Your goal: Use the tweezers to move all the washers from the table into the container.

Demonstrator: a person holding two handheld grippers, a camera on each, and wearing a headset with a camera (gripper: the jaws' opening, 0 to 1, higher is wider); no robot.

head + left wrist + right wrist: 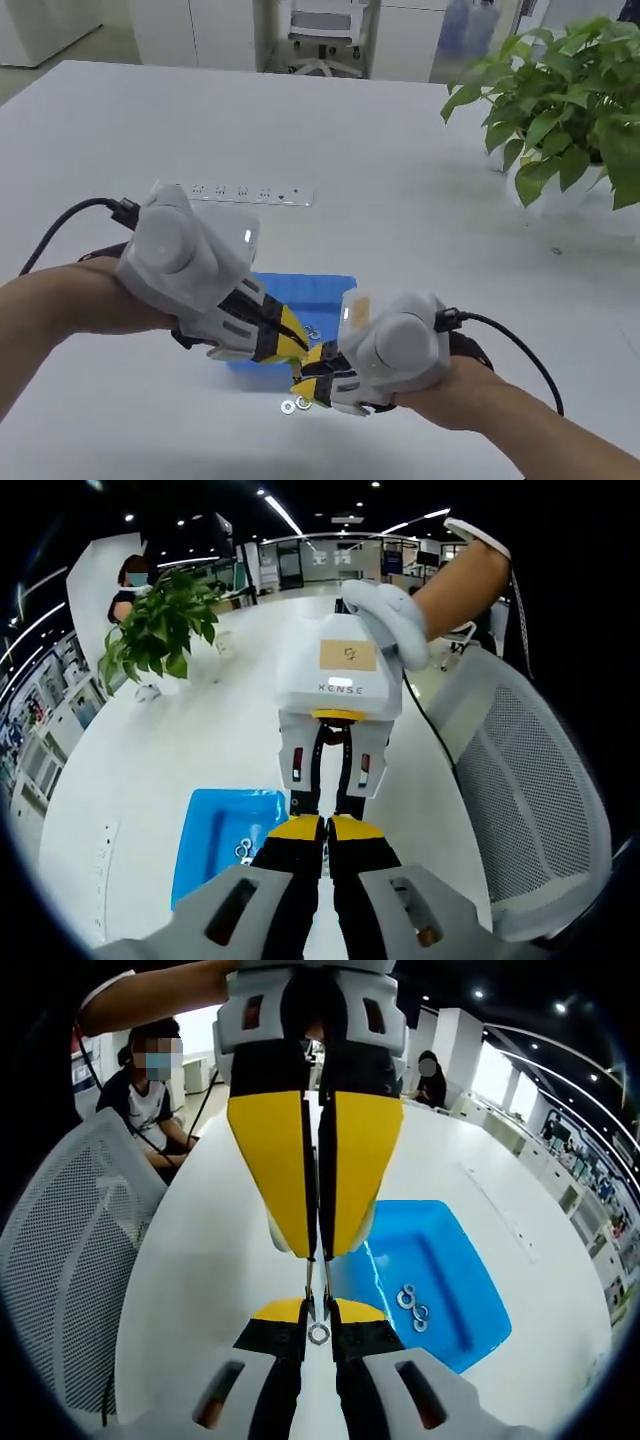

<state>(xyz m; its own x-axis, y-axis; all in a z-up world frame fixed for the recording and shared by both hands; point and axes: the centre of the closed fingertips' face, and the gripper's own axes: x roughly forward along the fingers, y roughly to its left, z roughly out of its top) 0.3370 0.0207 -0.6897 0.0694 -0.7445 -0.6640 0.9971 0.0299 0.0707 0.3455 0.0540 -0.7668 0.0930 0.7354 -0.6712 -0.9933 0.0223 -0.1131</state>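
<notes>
Nearest us, the right tool (pixel 320 1312) has its jaws narrowly apart around the tips of the tweezers (pixel 316 1285) and one washer (pixel 318 1334); we cannot tell whether they press. The left tool (pixel 318 1248) is clamped on the tweezers. Beyond, more washers (pixel 413 1310) lie in the blue container (pixel 470 1290) on the white surface (pixel 200 1260).

container (pixel 322 290): near side hidden behind left gripper (pixel 298 346) and right gripper (pixel 305 386) | plant (pixel 560 110): cut by right edge | tweezers (pixel 311 1295): mostly buried between left gripper's jaws
</notes>
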